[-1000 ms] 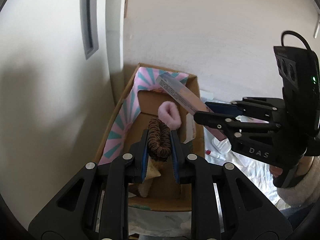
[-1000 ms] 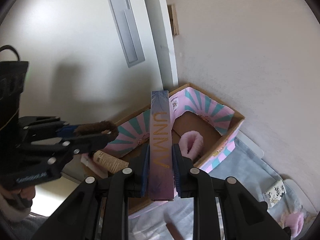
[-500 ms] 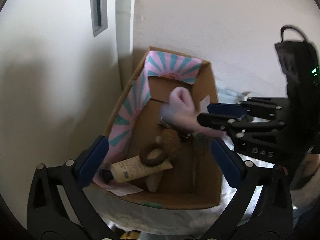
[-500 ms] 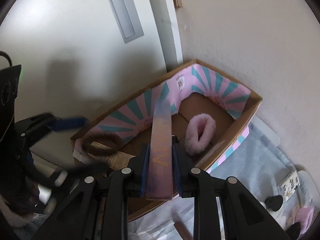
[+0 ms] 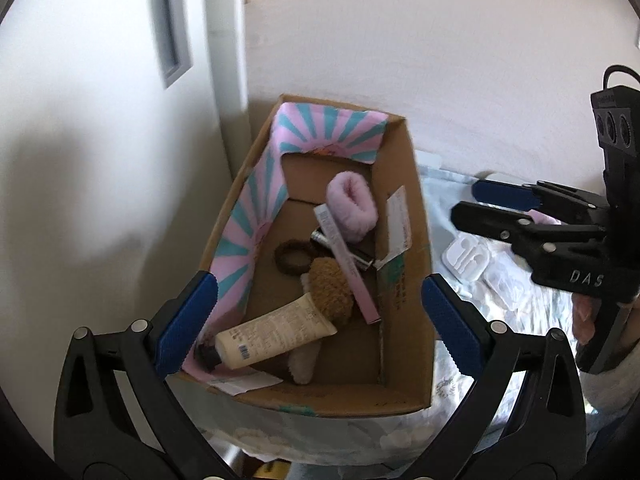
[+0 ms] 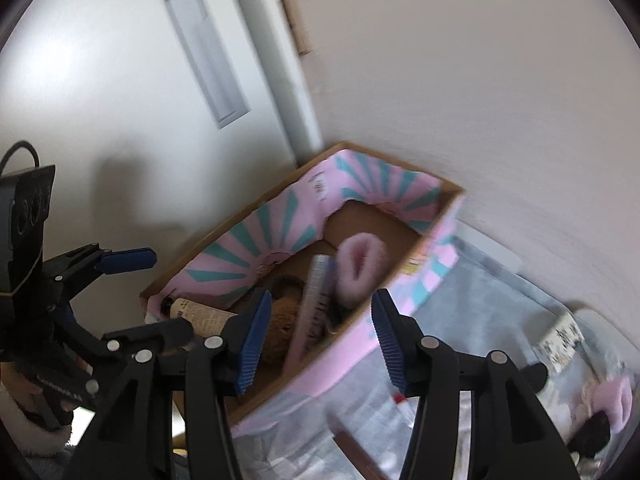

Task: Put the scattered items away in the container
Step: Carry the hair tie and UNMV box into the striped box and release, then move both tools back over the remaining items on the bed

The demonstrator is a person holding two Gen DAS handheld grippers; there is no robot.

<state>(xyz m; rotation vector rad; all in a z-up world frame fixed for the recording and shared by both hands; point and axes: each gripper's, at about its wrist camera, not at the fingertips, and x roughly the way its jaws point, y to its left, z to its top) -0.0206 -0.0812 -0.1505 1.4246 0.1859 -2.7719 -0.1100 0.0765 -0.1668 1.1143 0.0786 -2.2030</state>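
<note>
A cardboard box (image 5: 408,216) with a pink and teal lining stands against the wall; it also shows in the right wrist view (image 6: 280,384). Inside lie a pink fluffy scrunchie (image 5: 352,206), a brown scrunchie (image 5: 294,256), a long pink slim box (image 5: 348,264), a cream tube (image 5: 276,334) and a tan puff (image 5: 330,286). My left gripper (image 5: 316,328) is open and empty above the box's near end. My right gripper (image 6: 320,344) is open and empty over the box edge, and the slim box (image 6: 316,308) lies just beyond its fingers.
The box rests on a pale blue cloth (image 5: 448,380). Right of the box lie white plastic trays (image 5: 468,258). In the right wrist view another pink scrunchie (image 6: 612,400), a small patterned box (image 6: 560,336) and dark items lie on the cloth at the right.
Both grippers have opened. The brown scrunchie dropped from my left gripper into the box, and the slim pink box dropped from my right gripper into it.
</note>
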